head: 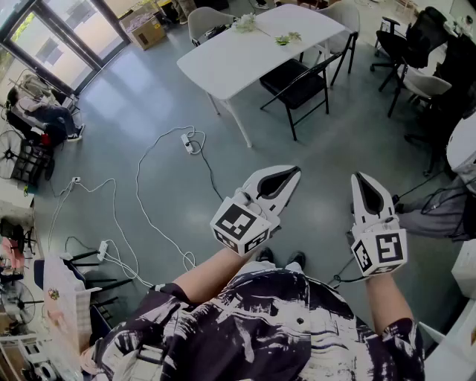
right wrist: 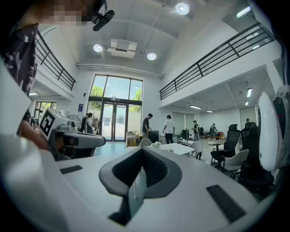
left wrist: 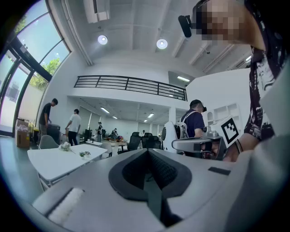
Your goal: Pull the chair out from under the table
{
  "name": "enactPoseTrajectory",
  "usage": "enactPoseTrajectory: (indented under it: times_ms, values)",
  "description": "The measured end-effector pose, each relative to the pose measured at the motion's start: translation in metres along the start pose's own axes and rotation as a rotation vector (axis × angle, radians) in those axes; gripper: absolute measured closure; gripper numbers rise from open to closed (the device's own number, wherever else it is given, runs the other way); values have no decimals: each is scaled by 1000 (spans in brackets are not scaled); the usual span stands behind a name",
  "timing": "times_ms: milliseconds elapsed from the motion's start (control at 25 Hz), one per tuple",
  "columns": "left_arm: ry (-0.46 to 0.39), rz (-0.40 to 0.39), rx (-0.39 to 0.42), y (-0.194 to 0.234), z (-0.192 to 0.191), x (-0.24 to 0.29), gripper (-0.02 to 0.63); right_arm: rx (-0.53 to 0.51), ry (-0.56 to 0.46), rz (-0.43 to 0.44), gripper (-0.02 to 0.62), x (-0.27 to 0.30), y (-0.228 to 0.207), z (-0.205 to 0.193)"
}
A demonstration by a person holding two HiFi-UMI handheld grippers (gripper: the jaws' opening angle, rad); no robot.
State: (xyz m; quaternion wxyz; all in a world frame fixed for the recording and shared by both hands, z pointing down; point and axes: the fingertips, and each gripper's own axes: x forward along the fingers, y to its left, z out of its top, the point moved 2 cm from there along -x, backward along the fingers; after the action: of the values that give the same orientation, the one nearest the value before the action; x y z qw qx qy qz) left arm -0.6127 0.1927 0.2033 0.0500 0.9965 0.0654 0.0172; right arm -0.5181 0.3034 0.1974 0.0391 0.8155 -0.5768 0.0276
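Note:
A black chair (head: 297,82) stands tucked partly under the near right side of the white table (head: 245,52), far ahead of me across the grey floor. Small plants sit on the tabletop. My left gripper (head: 293,173) and right gripper (head: 360,179) are held level in front of my body, well short of the chair, both shut with nothing between the jaws. In the left gripper view the shut left gripper (left wrist: 147,152) fills the bottom and the table (left wrist: 54,161) shows at the left. The right gripper view has the shut right gripper (right wrist: 142,152) with the table (right wrist: 179,147) far beyond it.
White cables and a power strip (head: 187,141) trail over the floor at left between me and the table. Office chairs (head: 416,45) stand at the right, a grey chair (head: 204,18) behind the table, a cardboard box (head: 146,31) by the glass doors. Several people stand far off.

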Motion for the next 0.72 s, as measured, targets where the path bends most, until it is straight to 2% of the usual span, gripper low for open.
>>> enactPoseTrajectory:
  times_ms: [520, 600, 680, 720]
  values:
    - [-2, -2, -9, -3, -2, 1, 601, 1, 2, 8, 597, -2, 0, -3]
    - [-7, -19, -10, -6, -2, 0, 601, 12, -18, 17, 595, -3, 1, -2]
    - [-24, -63, -11, -10, -1, 2, 600, 39, -68, 68, 594, -1, 5, 4]
    - [-38, -84, -10, -11, 0, 5, 583, 49, -102, 108, 455, 0, 8, 7]
